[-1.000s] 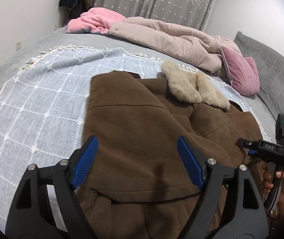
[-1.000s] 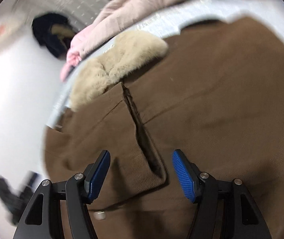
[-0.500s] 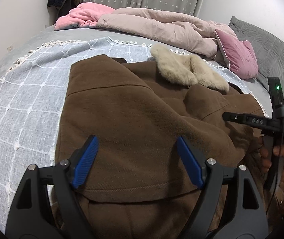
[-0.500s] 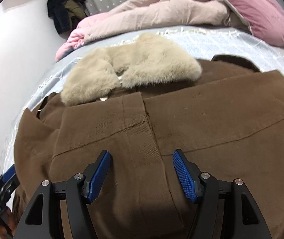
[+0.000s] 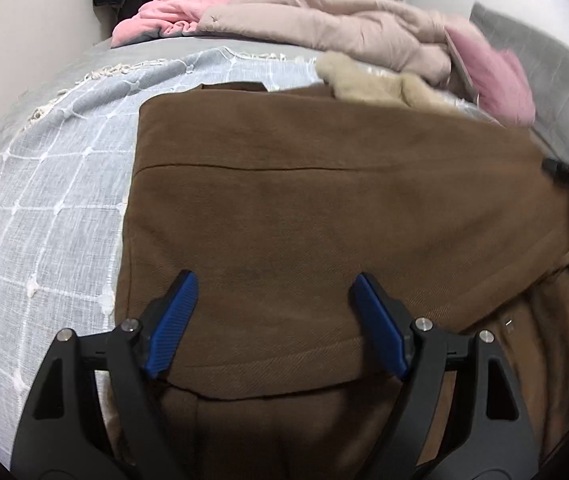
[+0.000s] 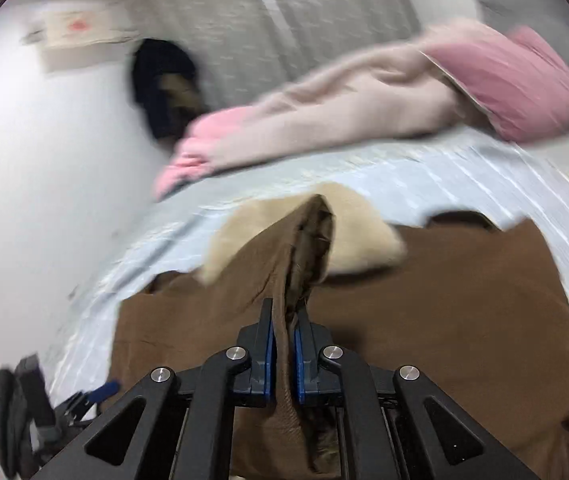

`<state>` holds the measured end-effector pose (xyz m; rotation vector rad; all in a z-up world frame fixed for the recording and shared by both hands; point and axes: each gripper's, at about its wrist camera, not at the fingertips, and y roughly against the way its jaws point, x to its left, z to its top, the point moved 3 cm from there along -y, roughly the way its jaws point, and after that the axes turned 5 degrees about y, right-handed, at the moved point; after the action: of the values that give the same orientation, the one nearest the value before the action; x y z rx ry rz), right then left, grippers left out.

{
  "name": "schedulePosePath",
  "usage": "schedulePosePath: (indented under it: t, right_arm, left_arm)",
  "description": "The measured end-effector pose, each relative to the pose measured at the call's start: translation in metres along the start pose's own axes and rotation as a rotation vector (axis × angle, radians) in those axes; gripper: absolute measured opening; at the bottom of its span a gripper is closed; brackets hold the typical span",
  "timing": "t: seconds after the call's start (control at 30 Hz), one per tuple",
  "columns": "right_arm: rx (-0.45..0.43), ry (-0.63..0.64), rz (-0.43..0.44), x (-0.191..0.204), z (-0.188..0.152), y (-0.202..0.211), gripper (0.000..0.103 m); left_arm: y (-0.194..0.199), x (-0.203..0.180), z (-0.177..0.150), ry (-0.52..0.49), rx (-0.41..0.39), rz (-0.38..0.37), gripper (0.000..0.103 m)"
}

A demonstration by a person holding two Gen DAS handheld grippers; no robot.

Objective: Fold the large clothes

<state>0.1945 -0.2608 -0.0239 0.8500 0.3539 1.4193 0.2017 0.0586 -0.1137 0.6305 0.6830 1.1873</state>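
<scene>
Honestly, my worry starts on the left: my left gripper (image 5: 274,326) hangs with its jaws spread wide over the near hem of the brown coat (image 5: 324,208), pinching nothing — so that side lies free on the checked blanket (image 5: 44,208), and a pull from the other hand could drag the coat toward the bed's right edge or skew the fold. On the right, my right gripper (image 6: 283,354) has its jaws closing on a raised ridge of coat fabric, tented up in front of the fur collar (image 6: 364,240). That pinch looks narrow; the heavy cloth could slip out. Both grippers tilt downward toward the bed.
</scene>
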Motion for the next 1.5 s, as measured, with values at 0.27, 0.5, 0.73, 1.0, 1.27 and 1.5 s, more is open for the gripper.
schedulePosePath:
  t: [0.27,0.5,0.73,1.0,1.27,1.5]
  right_arm:
    - [0.1,-0.253,0.01,-0.078,-0.022,-0.004,0.036]
    - [0.197,-0.128,0.008,-0.052,-0.037,-0.013,0.037]
    - [0.225,0.088,-0.051,-0.055,-0.055,-0.001,0.037]
    - [0.025,0.076,0.026,-0.083,-0.056,0.13,0.071]
    - [0.018,0.0,-0.001,-0.146,-0.129,0.2,0.076]
    - [0.104,-0.022,-0.069,-0.188,-0.188,0.239,0.076]
  left_arm:
    - [0.026,0.01,0.012,0.042,-0.057,-0.06,0.081]
    - [0.005,0.024,0.002,0.064,0.07,0.017,0.081]
    - [0.045,0.048,-0.019,0.068,0.065,0.074,0.081]
    - [0.114,0.078,-0.053,0.162,0.059,-0.004,0.081]
    - [0.15,0.087,-0.133,0.224,0.131,-0.093,0.081]
    - [0.182,0.091,-0.191,0.266,0.18,-0.166,0.081]
